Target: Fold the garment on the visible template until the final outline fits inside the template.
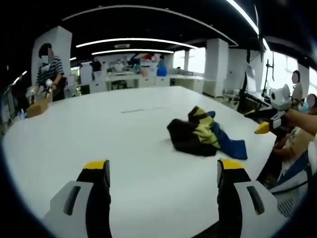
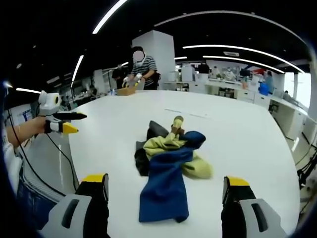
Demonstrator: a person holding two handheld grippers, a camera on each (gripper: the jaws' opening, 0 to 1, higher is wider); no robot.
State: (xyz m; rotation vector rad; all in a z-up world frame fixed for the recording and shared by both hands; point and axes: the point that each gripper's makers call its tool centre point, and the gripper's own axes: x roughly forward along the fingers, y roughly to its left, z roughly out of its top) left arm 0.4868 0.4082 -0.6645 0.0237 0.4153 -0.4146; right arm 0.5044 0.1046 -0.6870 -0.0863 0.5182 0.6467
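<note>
A crumpled garment (image 1: 205, 133) in black, yellow and blue lies in a heap on the white table (image 1: 124, 148). In the right gripper view the garment (image 2: 168, 163) has a blue part stretched toward me. My left gripper (image 1: 163, 168) is open, hovering short of the heap with nothing between its jaws. It also enters the right gripper view as the left gripper (image 2: 64, 122), off the table's edge. My right gripper (image 2: 165, 181) stands open just in front of the blue part. It comes into the left gripper view as the right gripper (image 1: 270, 124), beyond the garment. Faint template marks (image 1: 143, 109) lie farther back on the table.
A person in a striped shirt (image 2: 143, 67) works at a cardboard box (image 2: 126, 90) at the table's far end. People (image 1: 297, 89) sit beyond the table's edge. Desks and pillars stand behind. Cables (image 2: 59, 153) hang along the table's edge.
</note>
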